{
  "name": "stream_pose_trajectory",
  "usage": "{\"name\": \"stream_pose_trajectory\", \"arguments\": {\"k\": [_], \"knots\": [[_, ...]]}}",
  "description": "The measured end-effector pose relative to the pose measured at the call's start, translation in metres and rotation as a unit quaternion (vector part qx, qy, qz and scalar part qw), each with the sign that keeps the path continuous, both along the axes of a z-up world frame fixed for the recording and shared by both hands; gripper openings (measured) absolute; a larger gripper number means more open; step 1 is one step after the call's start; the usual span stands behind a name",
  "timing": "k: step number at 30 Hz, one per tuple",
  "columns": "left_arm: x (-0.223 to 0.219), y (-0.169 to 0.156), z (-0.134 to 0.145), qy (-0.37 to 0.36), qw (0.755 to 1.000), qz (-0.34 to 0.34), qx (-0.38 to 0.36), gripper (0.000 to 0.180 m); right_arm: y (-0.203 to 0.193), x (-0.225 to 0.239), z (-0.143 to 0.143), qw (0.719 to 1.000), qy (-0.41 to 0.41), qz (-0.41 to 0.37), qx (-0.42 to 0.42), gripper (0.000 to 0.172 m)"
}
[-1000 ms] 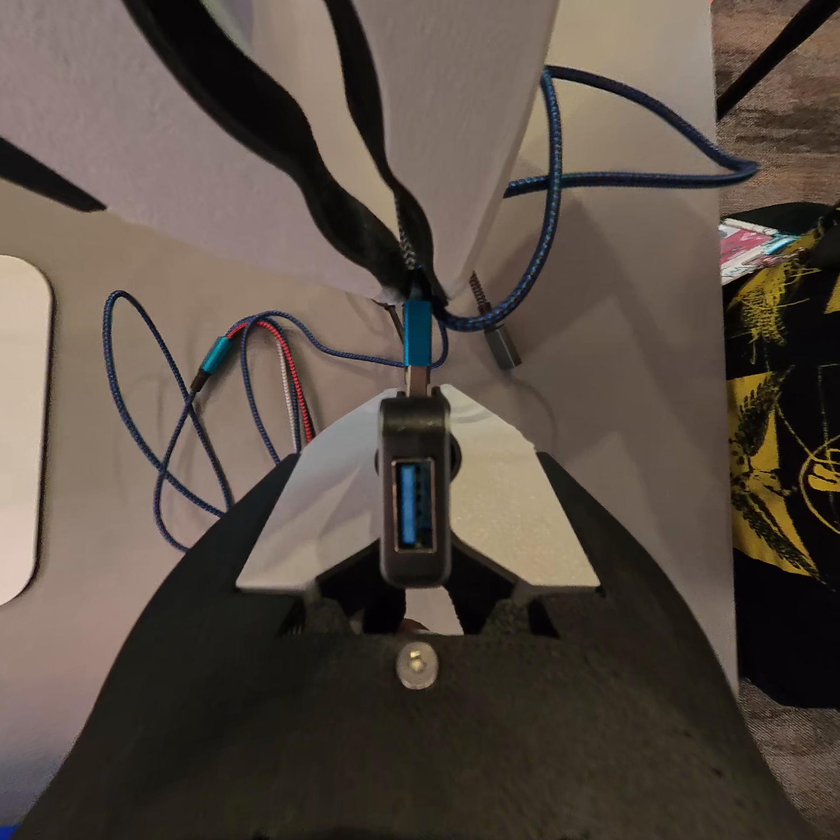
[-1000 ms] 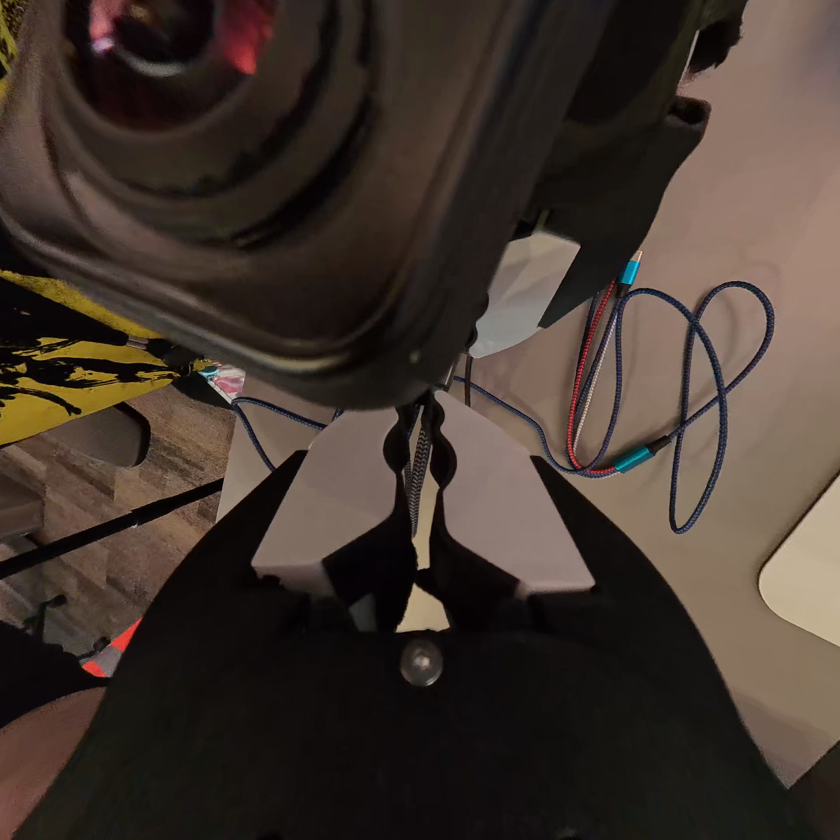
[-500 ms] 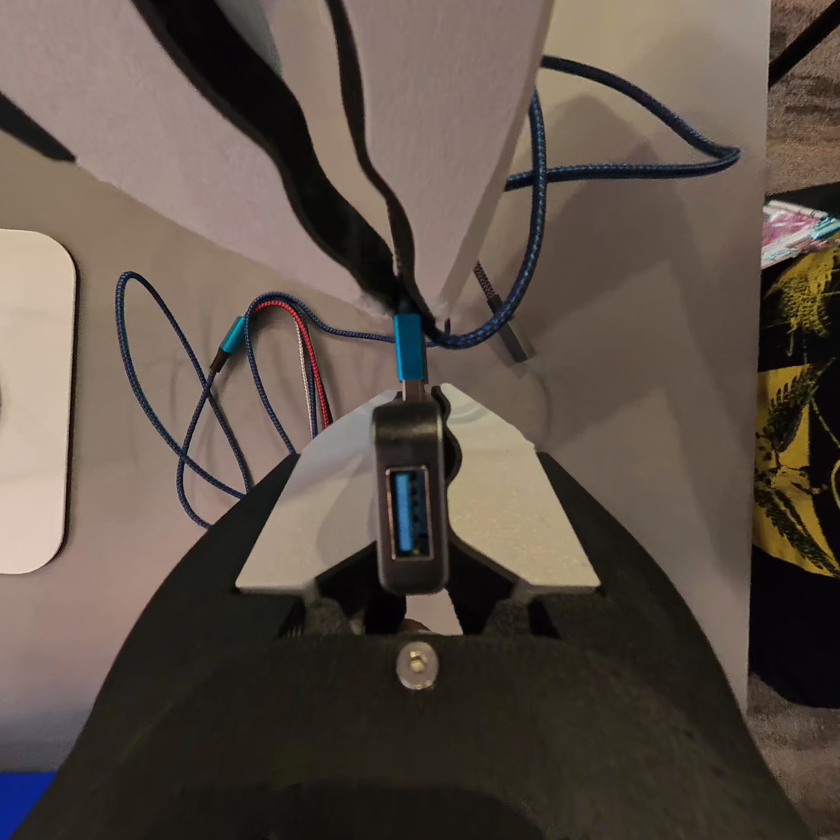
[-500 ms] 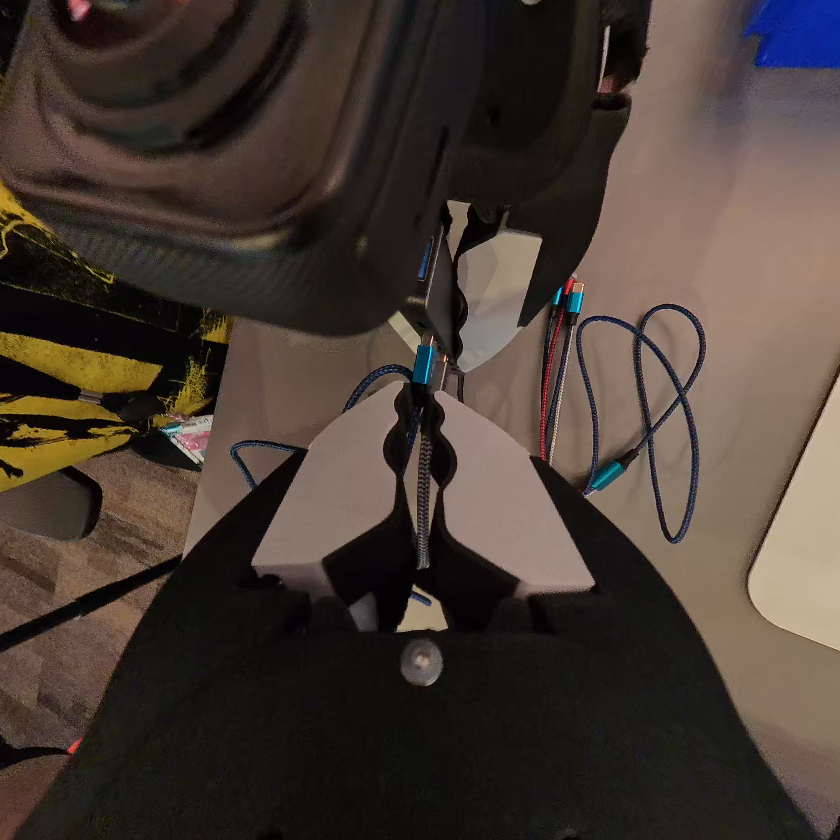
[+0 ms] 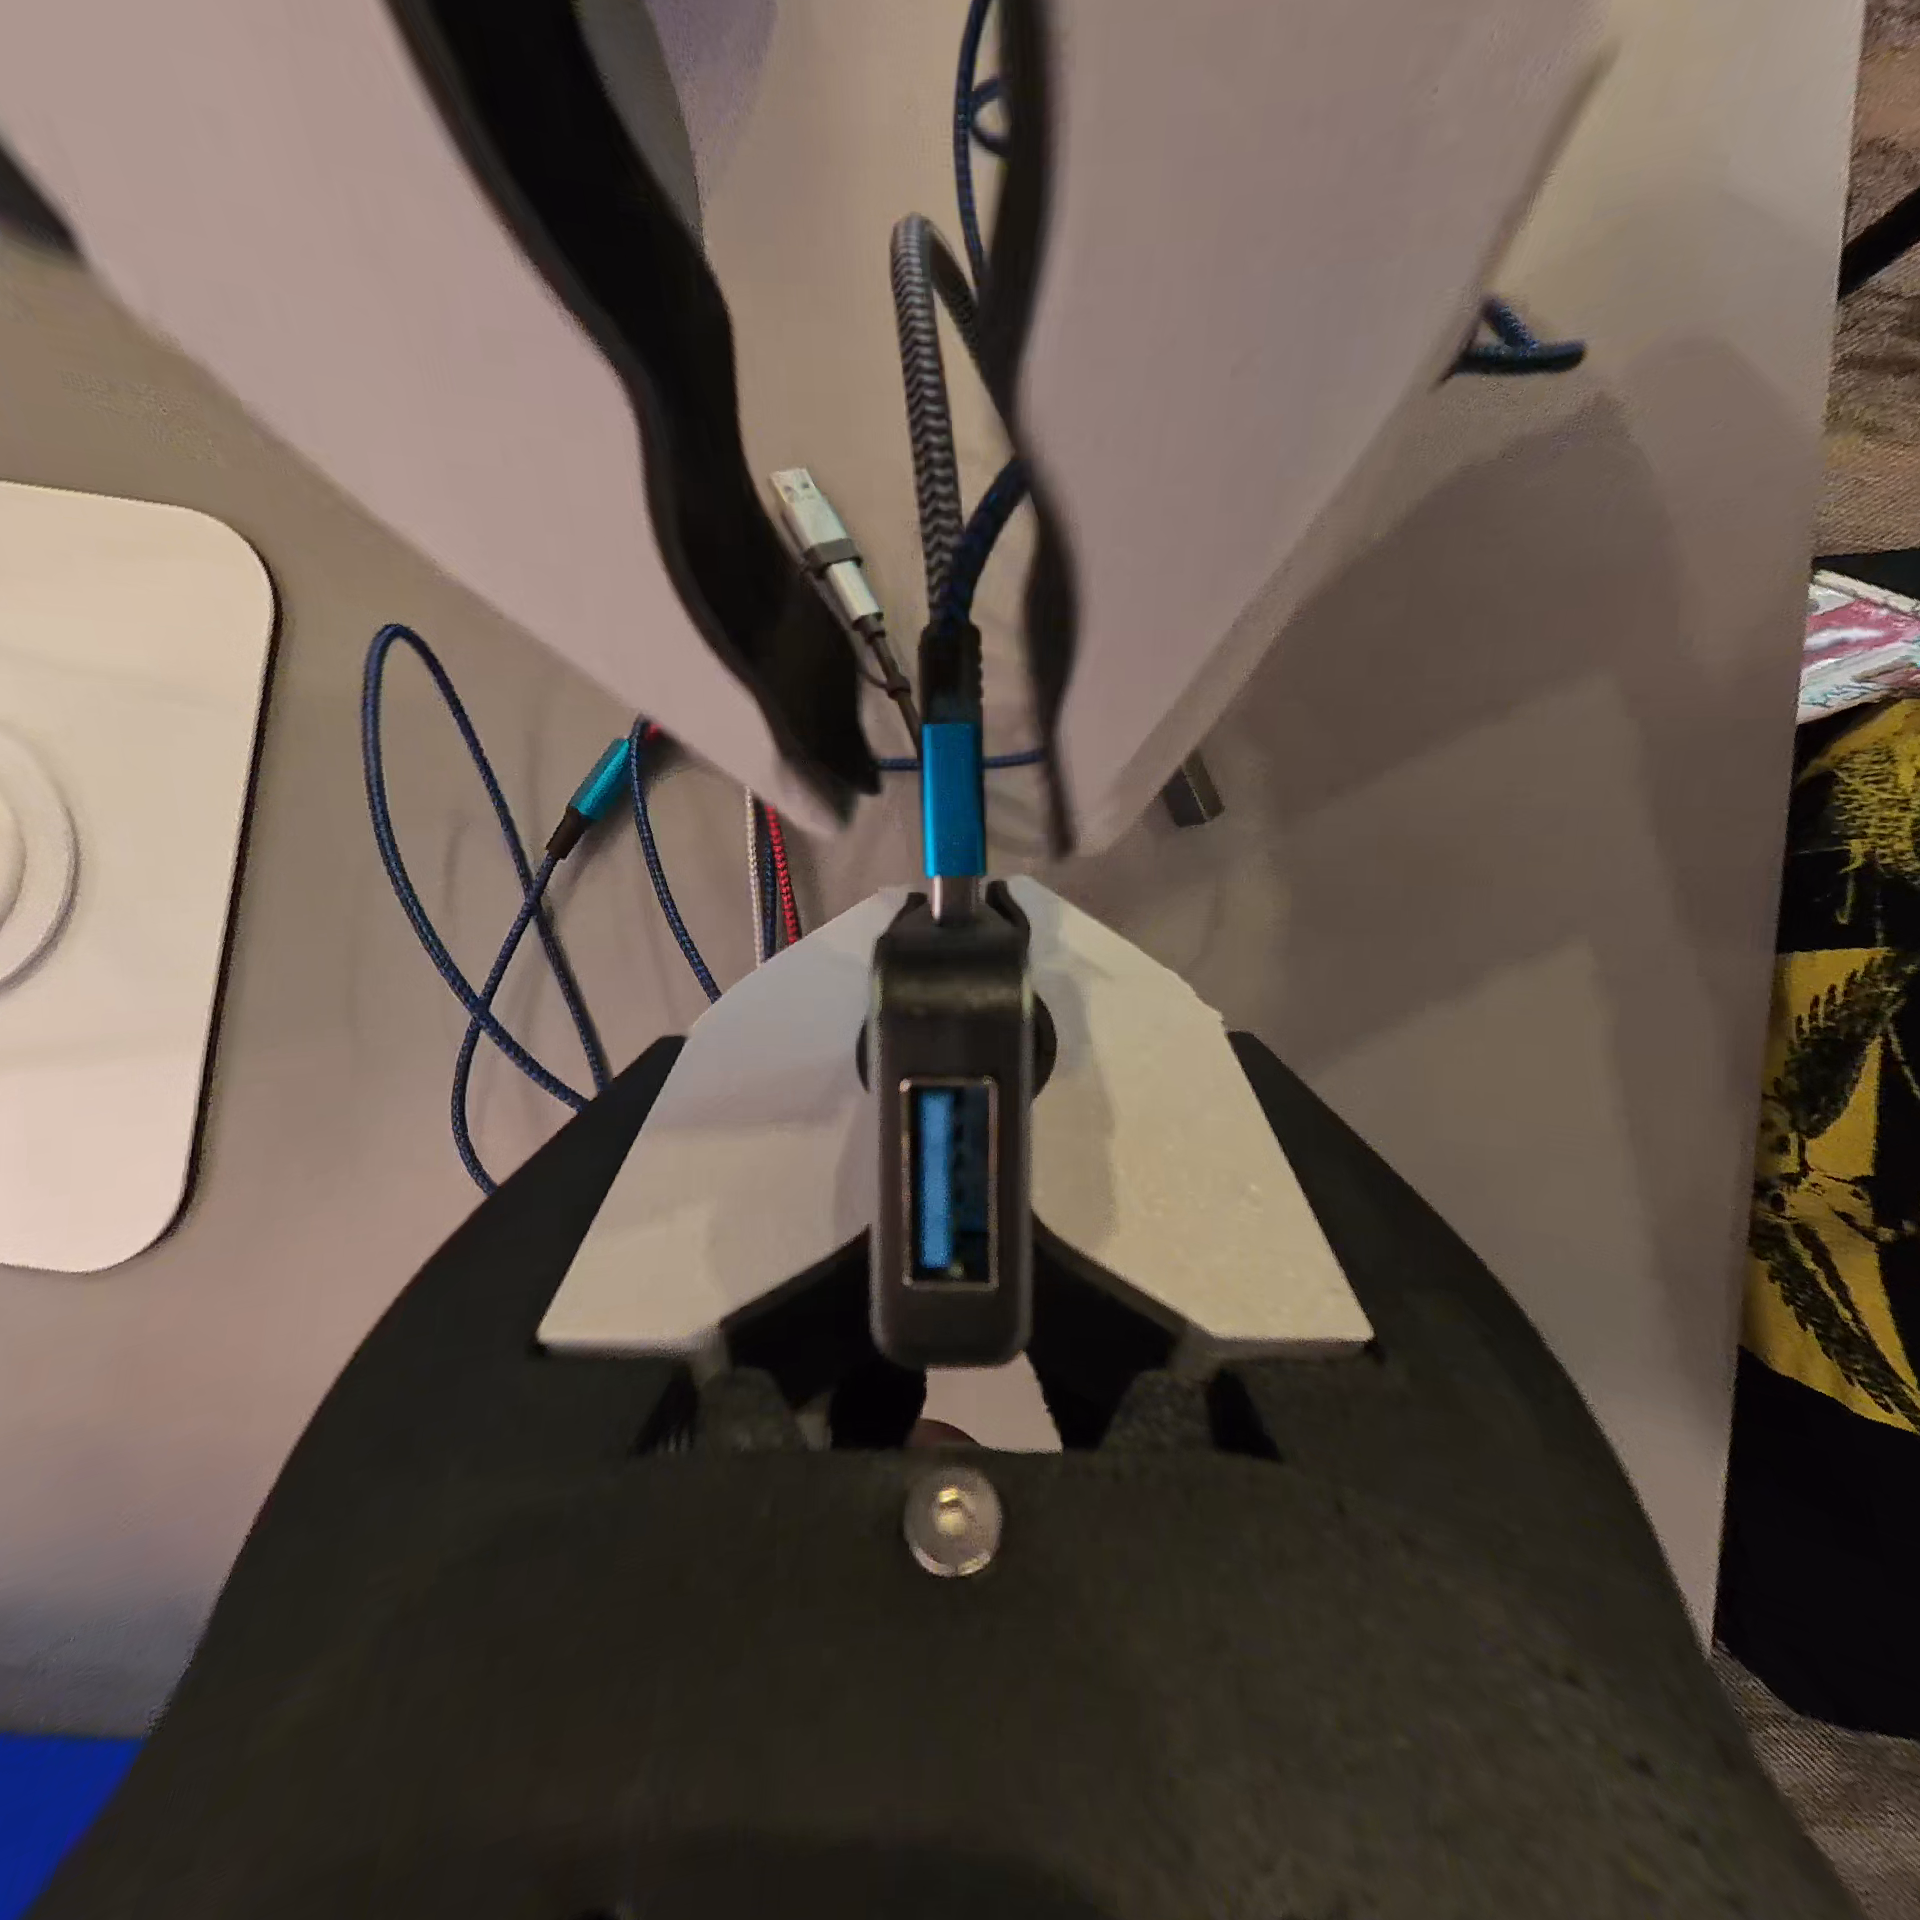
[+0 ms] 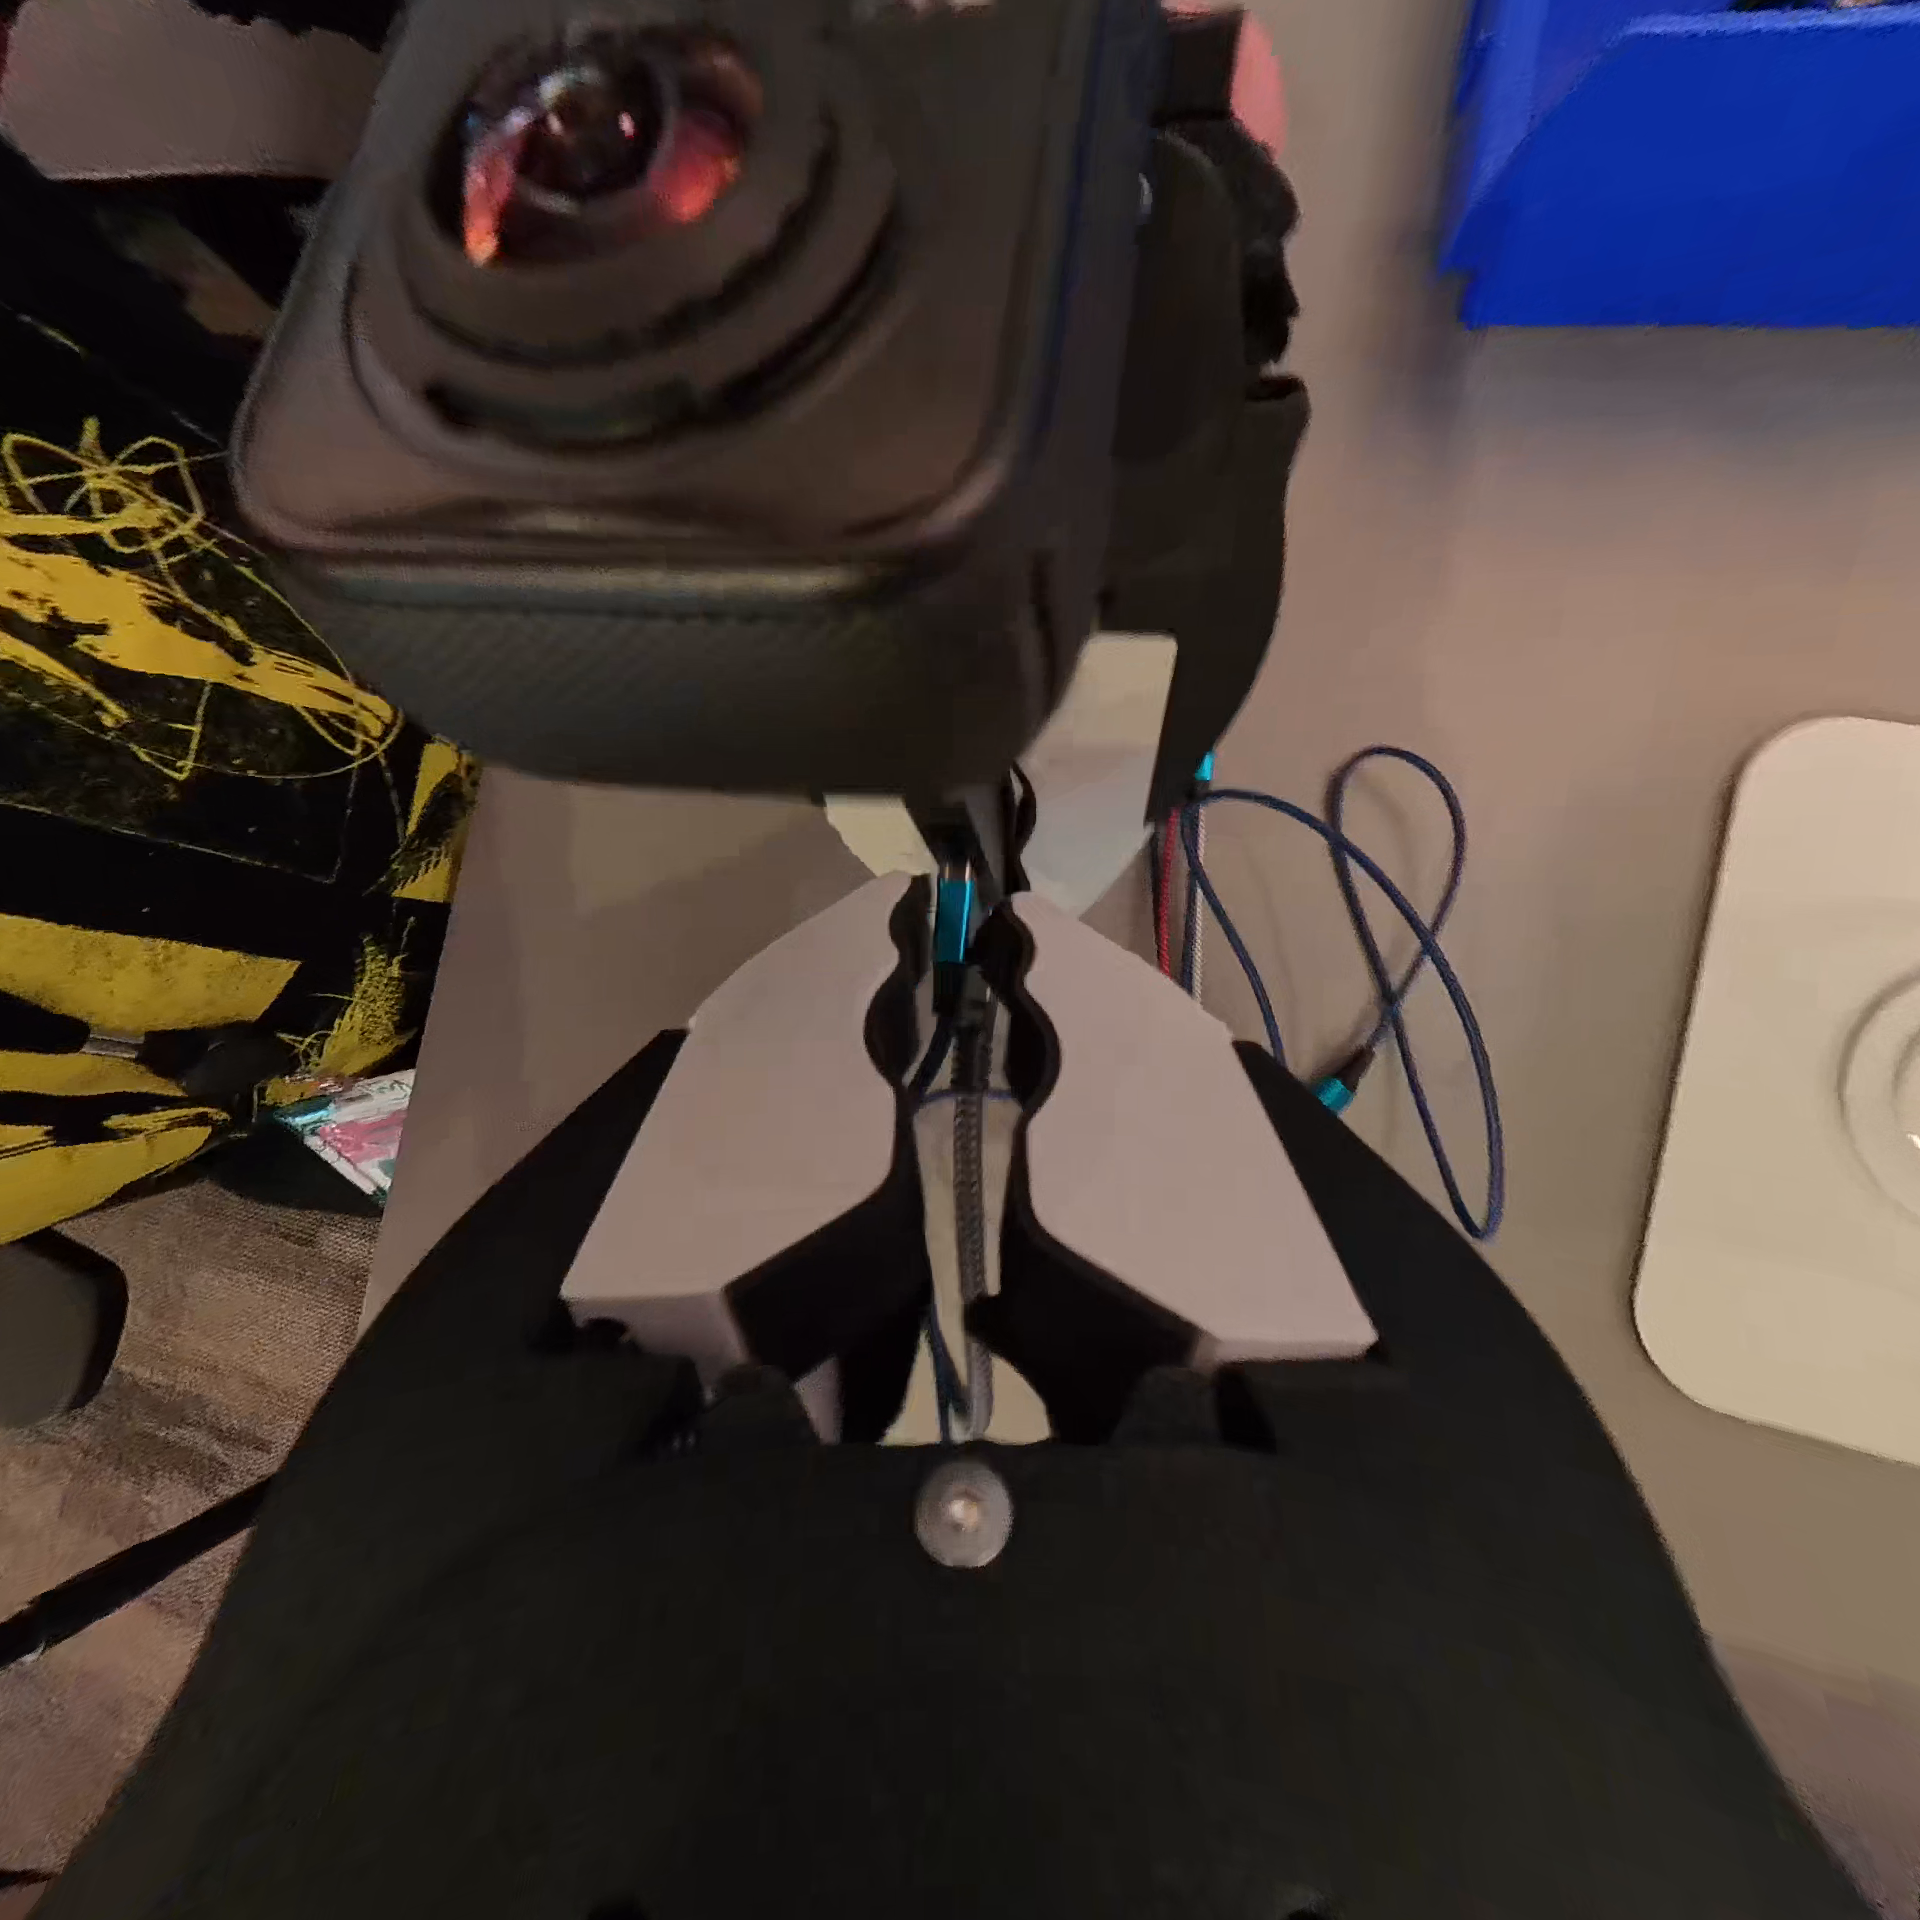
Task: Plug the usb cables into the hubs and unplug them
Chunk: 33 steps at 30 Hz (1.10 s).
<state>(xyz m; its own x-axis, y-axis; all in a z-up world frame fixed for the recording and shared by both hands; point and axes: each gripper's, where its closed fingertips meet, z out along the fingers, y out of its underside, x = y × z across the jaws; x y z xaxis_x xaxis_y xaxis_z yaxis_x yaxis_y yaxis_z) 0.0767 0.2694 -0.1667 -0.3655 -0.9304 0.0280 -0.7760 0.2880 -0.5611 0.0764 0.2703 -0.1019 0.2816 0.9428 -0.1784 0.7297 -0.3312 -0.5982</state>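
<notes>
My left gripper (image 5: pixel 954 904) is shut on a black USB hub (image 5: pixel 951 1143), whose blue port faces the camera. A blue-cased plug (image 5: pixel 951 800) sits in the hub's front end, and its dark braided cable (image 5: pixel 930 436) runs up between the fingers (image 5: pixel 1299 416) of my right gripper. Those fingers stand apart on either side of the plug, with a gap on both sides. In the right wrist view my right gripper (image 6: pixel 961 904) is open around the same blue plug (image 6: pixel 954 920), and the cable (image 6: pixel 971 1174) runs back between its pads. The left gripper's camera body (image 6: pixel 644 312) fills the top.
Loose blue braided cables (image 5: pixel 468 935) with a cyan plug (image 5: pixel 603 779), and red and white cables (image 5: pixel 769 883), lie on the grey table. A silver plug (image 5: pixel 831 551) hangs free. A white pad (image 6: pixel 1818 1091) and a blue bin (image 6: pixel 1714 156) are on one side. A yellow-black cloth (image 5: pixel 1849 1039) is past the table edge.
My right gripper was shut on the cable just behind the blue plug. Its fingers have now opened and stand apart around the plug. The plug stays in the hub, still held by my left gripper.
</notes>
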Motion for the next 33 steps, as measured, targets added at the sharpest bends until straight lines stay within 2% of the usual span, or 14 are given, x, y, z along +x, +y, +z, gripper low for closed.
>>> {"name": "stream_pose_trajectory", "arguments": {"k": [2, 4, 5, 6, 7, 11, 16, 20, 23, 26, 30, 31, 33], "knots": [[-0.001, 0.003, 0.000, -0.004, 1.000, 0.005, -0.004, 0.012, -0.001, 0.008, 0.004, 1.000, -0.001, -0.011, 0.009, 0.024], [0.001, 0.001, 0.004, -0.015, 1.000, 0.005, -0.020, 0.012, -0.001, 0.013, -0.003, 0.999, -0.022, -0.024, 0.020, 0.023], [0.003, 0.000, 0.006, -0.021, 1.000, 0.006, -0.018, 0.012, -0.001, 0.015, -0.009, 0.999, -0.037, -0.029, 0.019, 0.021], [0.004, 0.003, 0.006, -0.020, 1.000, 0.011, -0.008, 0.012, 0.000, 0.016, -0.013, 0.998, -0.040, -0.033, 0.023, 0.005], [0.004, 0.004, 0.007, -0.022, 1.000, 0.011, -0.008, 0.012, 0.001, 0.016, -0.012, 0.998, -0.033, -0.036, 0.033, 0.001], [0.003, 0.000, 0.008, -0.020, 1.000, 0.004, -0.009, 0.012, -0.002, 0.014, -0.010, 0.998, -0.004, -0.048, 0.032, 0.000], [0.010, 0.000, 0.012, -0.043, 0.999, 0.017, -0.001, 0.012, -0.004, 0.017, -0.008, 0.997, -0.019, -0.054, 0.041, 0.001], [0.009, -0.003, 0.006, -0.025, 0.999, 0.011, 0.017, 0.012, -0.008, 0.020, -0.013, 0.997, -0.042, -0.044, 0.037, 0.001], [0.012, -0.001, 0.011, -0.041, 0.999, 0.020, 0.014, 0.012, -0.008, 0.018, -0.009, 0.998, -0.025, -0.043, 0.037, 0.001], [0.009, 0.005, 0.003, -0.014, 0.999, 0.020, 0.048, 0.012, -0.006, 0.019, -0.017, 0.997, -0.047, -0.042, 0.038, 0.001], [0.012, 0.008, 0.000, -0.027, 0.999, 0.033, 0.021, 0.012, -0.001, 0.019, -0.021, 0.997, -0.011, -0.060, 0.037, 0.000], [0.013, 0.011, 0.003, -0.035, 0.998, 0.036, 0.036, 0.012, 0.001, 0.018, -0.018, 0.997, 0.005, -0.068, 0.041, 0.000], [0.013, 0.010, 0.011, -0.046, 0.998, 0.038, 0.020, 0.012, 0.000, 0.019, -0.012, 0.995, 0.031, -0.091, 0.033, 0.002]]}}
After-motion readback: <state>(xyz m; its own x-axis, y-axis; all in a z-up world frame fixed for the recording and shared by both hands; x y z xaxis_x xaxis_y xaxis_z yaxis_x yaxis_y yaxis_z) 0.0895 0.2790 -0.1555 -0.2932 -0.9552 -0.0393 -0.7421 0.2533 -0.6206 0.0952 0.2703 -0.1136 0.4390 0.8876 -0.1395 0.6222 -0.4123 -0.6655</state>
